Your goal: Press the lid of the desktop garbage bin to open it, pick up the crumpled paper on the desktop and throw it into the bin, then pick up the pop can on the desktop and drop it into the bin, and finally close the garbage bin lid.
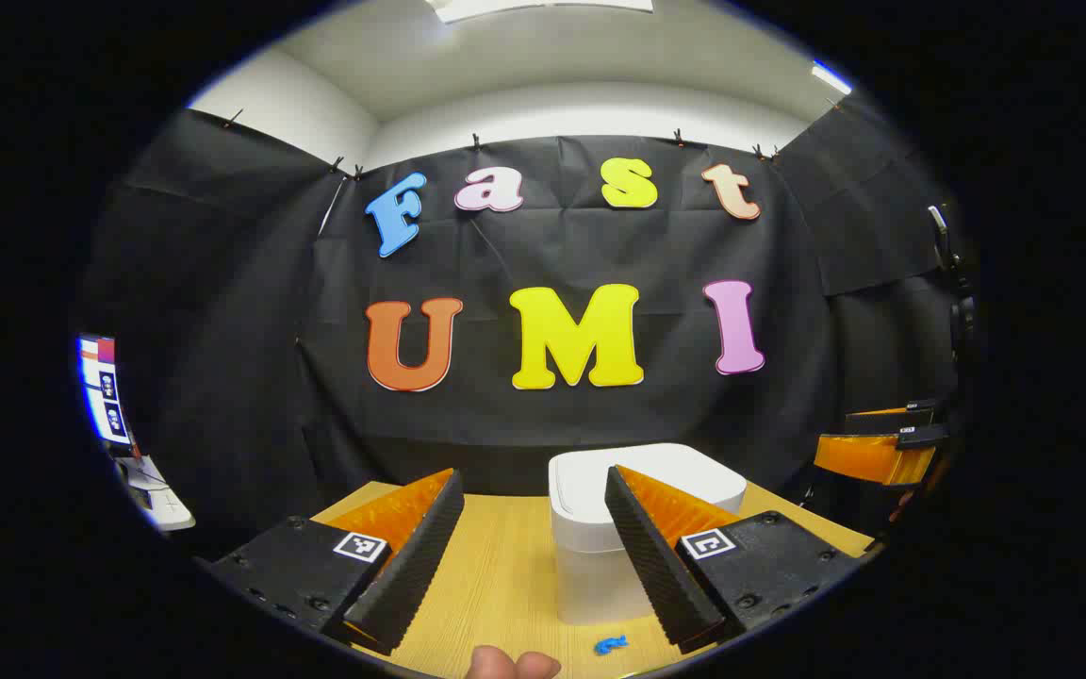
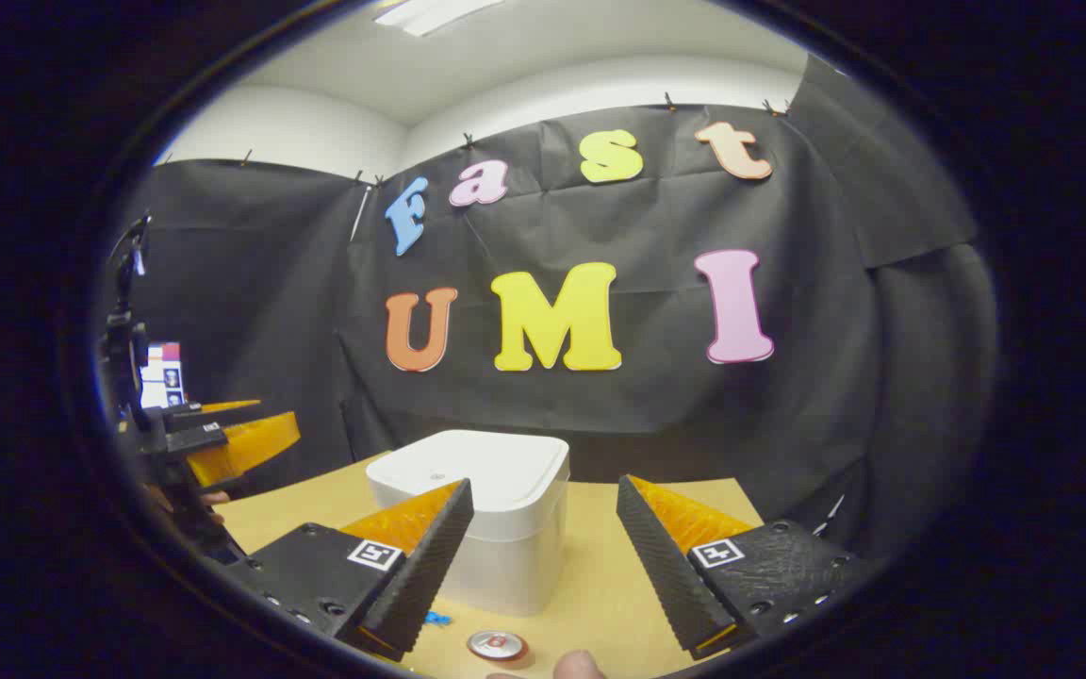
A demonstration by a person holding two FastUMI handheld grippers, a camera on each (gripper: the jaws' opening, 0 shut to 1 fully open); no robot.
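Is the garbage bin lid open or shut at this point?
Shut. The lid lies flat on the white garbage bin in both gripper views, with no gap at its edge.

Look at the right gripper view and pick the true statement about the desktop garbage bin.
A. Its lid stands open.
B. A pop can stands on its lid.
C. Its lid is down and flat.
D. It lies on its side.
C: the white garbage bin stands upright on the wooden desktop with its lid flat and bare; the pop can sits on the desktop in front of it.
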